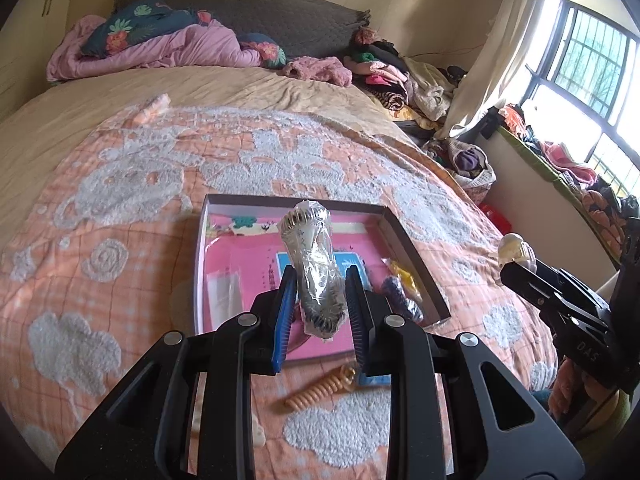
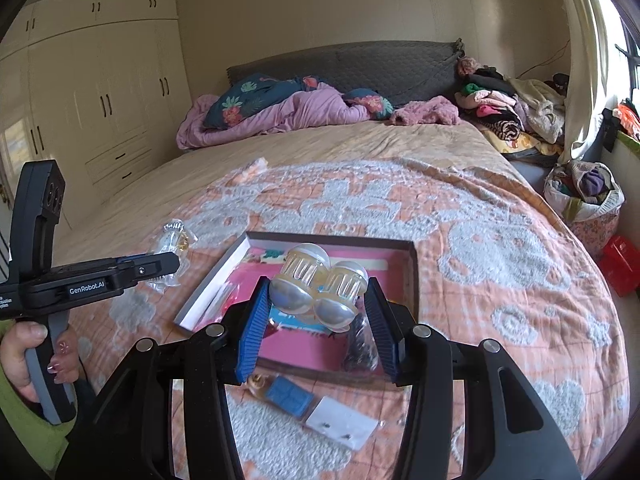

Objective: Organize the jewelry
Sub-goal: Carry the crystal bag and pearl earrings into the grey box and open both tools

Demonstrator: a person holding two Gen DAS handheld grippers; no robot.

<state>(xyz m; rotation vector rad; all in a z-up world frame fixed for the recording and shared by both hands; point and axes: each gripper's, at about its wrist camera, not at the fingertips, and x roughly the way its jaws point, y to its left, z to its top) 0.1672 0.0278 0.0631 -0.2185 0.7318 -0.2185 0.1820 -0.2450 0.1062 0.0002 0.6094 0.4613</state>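
Observation:
A shallow box (image 1: 416, 256) with a pink lining lies on the orange bedspread; it also shows in the right wrist view (image 2: 414, 268). My left gripper (image 1: 318, 300) is shut on a clear plastic packet of jewelry (image 1: 316, 264) and holds it above the box. The packet also shows in the right wrist view (image 2: 172, 248). My right gripper (image 2: 318, 304) is shut on a cream and clear hair claw clip (image 2: 316, 286), held above the box. The clip also shows in the left wrist view (image 1: 514, 252). Inside the box lie a dark packet (image 1: 400, 298), a yellow item (image 1: 402, 276) and a clear packet (image 1: 224, 292).
On the bedspread in front of the box lie an orange spiral hair tie (image 1: 320, 390), a blue card (image 2: 290, 396) and a white earring card (image 2: 342, 422). Pillows and a pink quilt (image 2: 280, 114) sit at the bed's head. Piled clothes (image 2: 504, 112) lie at the far right.

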